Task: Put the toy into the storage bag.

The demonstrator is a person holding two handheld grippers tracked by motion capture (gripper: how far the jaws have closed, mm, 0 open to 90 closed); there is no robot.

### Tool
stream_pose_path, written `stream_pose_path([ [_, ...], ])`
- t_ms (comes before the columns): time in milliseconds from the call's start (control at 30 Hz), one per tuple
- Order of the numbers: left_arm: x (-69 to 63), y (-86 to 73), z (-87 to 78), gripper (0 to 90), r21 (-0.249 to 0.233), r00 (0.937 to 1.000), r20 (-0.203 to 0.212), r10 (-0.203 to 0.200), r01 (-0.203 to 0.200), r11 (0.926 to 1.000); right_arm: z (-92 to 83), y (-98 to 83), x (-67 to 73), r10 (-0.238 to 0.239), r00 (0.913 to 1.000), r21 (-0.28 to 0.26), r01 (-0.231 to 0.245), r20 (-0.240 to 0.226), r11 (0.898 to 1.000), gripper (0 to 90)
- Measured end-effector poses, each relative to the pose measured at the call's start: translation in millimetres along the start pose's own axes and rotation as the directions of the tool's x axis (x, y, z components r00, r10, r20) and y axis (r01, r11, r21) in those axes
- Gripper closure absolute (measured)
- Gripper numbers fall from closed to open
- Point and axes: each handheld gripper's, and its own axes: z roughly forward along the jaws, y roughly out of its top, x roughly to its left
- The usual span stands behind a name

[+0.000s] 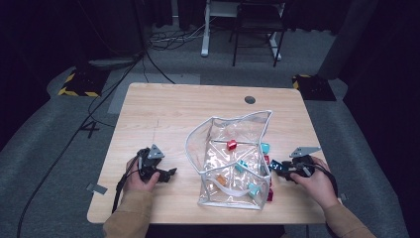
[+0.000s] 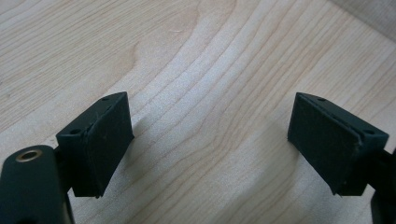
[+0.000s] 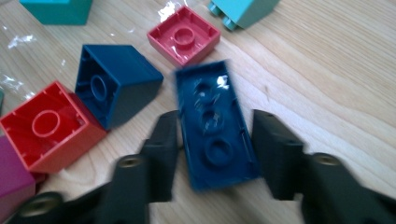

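The table point(image 1: 163, 106) is smooth pale wood, the bag point(image 1: 225, 130) is clear shiny plastic, the long blue brick point(image 3: 212, 126) is glossy plastic, and the gripper pads point(image 2: 105, 140) look matt black rubber

Your high view looks forward and down over the table point(image 1: 163, 106); both gripper views sit close above its wood.

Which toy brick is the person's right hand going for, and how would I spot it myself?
Start at the clear plastic bag in the middle of the table, then look at the loose bricks by its right edge. The long dark blue brick lies underside up between the right gripper fingers. Its neighbours are square; this one is oblong, with three round sockets in a row.
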Motion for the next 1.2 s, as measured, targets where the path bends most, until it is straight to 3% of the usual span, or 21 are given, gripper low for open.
stream_pose_path([
  [200, -0.1, 0.0, 0.0, 14.2, 0.001, 1.0000, 0.001, -0.001, 0.001, 1.0000, -8.1, -0.8, 2.4, 0.003, 0.9997, 0.018, -0.003, 0.026, 1.000, 59.6],
  [600, 0.0, 0.0, 0.0, 14.2, 0.000, 1.0000, 0.000, 0.000, 0.000, 1.0000, -48.1, 20.1, 6.1, 0.023, 0.9995, -0.102, -0.020, 0.024, 0.995, 59.6],
  [1200, 0.0, 0.0, 0.0, 14.2, 0.000, 1.0000, 0.000, 0.000, 0.000, 1.0000, -95.7, 48.1, 15.4, 0.005, 0.9997, -0.240, 0.001, 0.024, 0.971, 59.6],
])
